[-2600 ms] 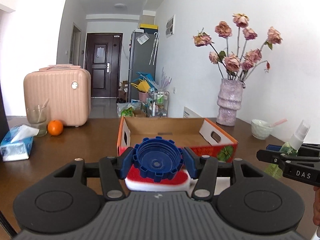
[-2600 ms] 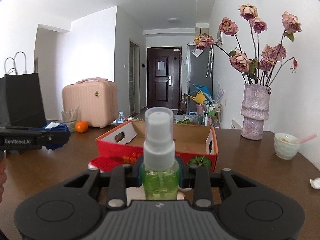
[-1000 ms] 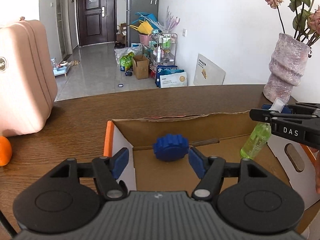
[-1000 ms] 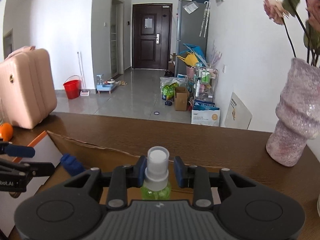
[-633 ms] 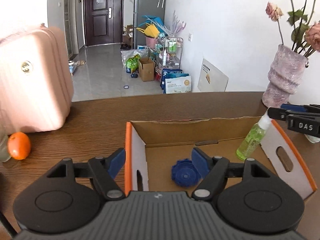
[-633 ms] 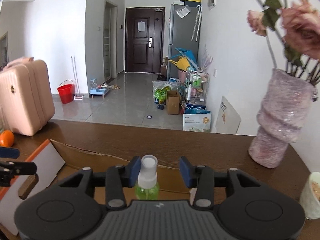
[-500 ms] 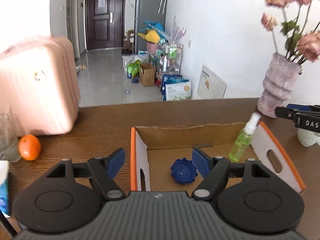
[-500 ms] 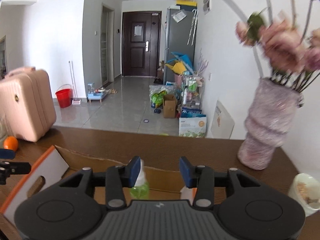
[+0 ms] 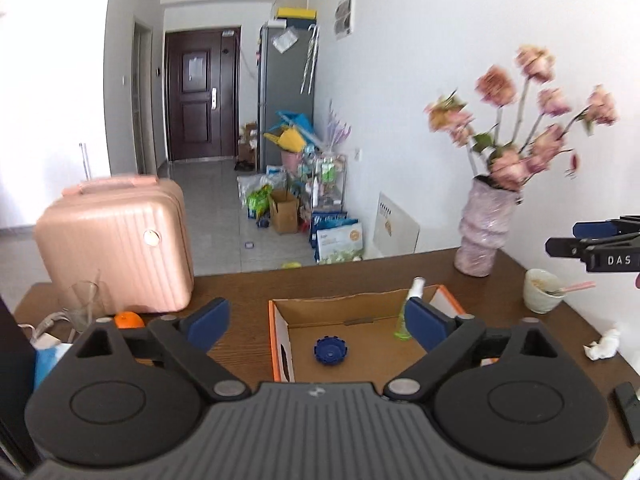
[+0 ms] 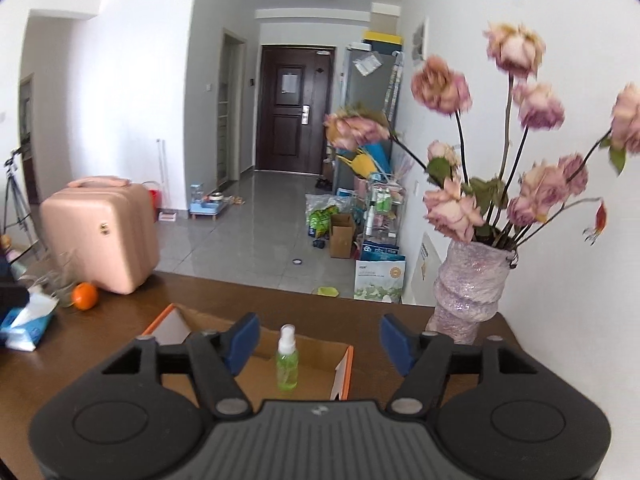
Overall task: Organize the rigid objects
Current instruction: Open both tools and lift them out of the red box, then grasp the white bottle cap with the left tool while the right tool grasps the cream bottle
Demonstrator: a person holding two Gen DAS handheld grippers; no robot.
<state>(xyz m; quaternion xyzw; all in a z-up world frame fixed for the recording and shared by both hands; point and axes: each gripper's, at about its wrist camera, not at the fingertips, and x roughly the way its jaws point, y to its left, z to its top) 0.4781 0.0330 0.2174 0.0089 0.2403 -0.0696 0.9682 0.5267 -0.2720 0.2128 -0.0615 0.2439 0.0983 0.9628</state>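
Left wrist: right gripper (image 9: 600, 249) reads "DAS".

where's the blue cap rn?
Left wrist view: blue cap lies on the floor of the cardboard box, centre-left, apart from the green spray bottle standing at its right.

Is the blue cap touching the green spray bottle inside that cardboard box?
Apart. In the left wrist view the blue cap lies mid-floor of the cardboard box, bare cardboard separating it from the green spray bottle standing upright.
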